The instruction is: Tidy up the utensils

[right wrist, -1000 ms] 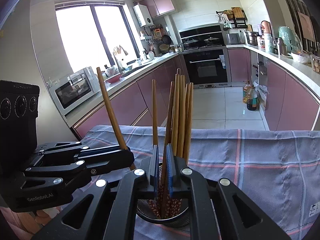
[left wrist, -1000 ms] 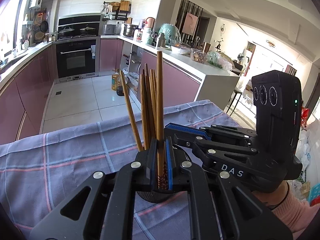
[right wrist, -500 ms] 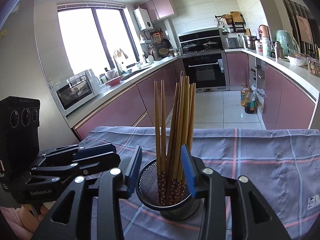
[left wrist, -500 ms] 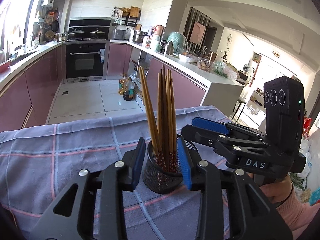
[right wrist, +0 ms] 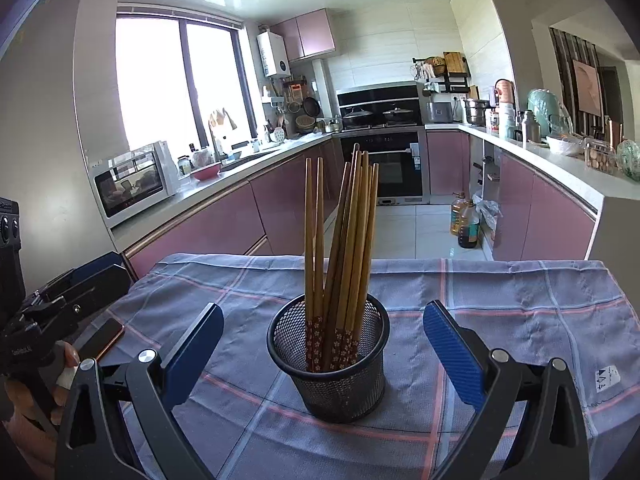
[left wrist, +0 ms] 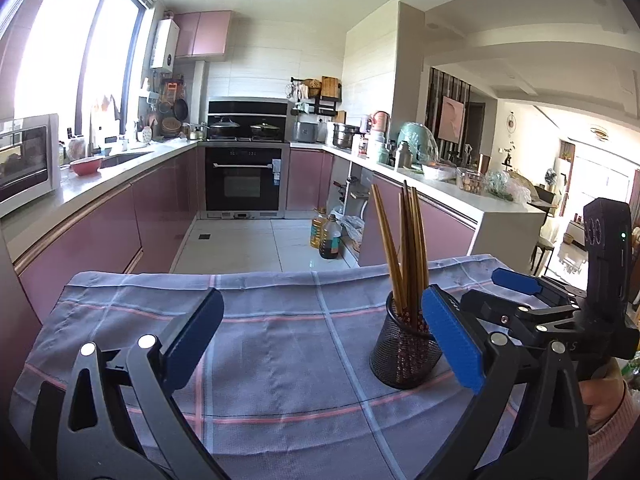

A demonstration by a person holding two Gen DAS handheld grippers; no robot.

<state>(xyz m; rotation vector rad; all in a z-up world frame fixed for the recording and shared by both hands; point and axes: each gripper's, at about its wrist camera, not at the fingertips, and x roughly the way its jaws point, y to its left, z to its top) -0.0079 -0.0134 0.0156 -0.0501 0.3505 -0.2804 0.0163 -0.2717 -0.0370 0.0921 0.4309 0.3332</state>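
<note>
A black mesh cup stands upright on the checked cloth and holds several wooden chopsticks, tips down. My right gripper is open and empty, with the cup between and just beyond its blue pads. In the left wrist view the cup and chopsticks are at the right, partly behind my right-hand pad. My left gripper is open and empty, to the left of the cup. The right gripper shows at the right of that view.
A phone lies on the cloth at the left edge, near the left gripper. The table's far edge drops to the kitchen floor. Pink cabinets and counters line both sides beyond.
Both grippers let go of their chopsticks, which now stand in the cup. Both opened wide and drew back from the cup, the left one also shifting left.
</note>
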